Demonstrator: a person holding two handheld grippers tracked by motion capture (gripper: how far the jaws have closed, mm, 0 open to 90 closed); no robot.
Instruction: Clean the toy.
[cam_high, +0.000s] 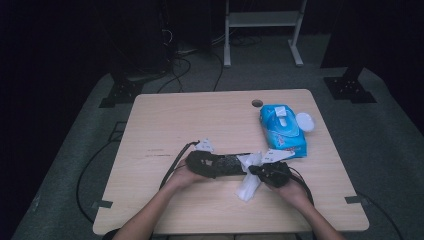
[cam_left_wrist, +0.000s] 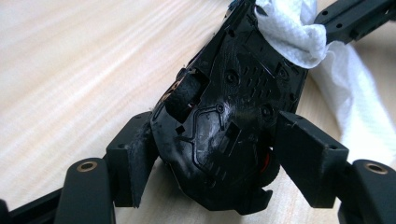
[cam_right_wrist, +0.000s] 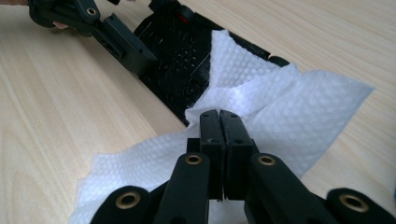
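Forearms come in from the near edge of the desk, one pair of tongs in each hand. Left tongs hold a black toy car belly-up, one pad against each flank near one end, its wheels and underside showing. Right tongs are pinched tight on a white wipe, which drapes over the car's far end and trails onto the desk beside it. Car and wipe lie at the middle of the desk's near half; a blue wipe pack sits just behind the right tongs.

I judge the step in hand to be wiping the car's underside. Next, the right tongs should drag the wipe along the chassis while the left keep it from sliding or rolling.
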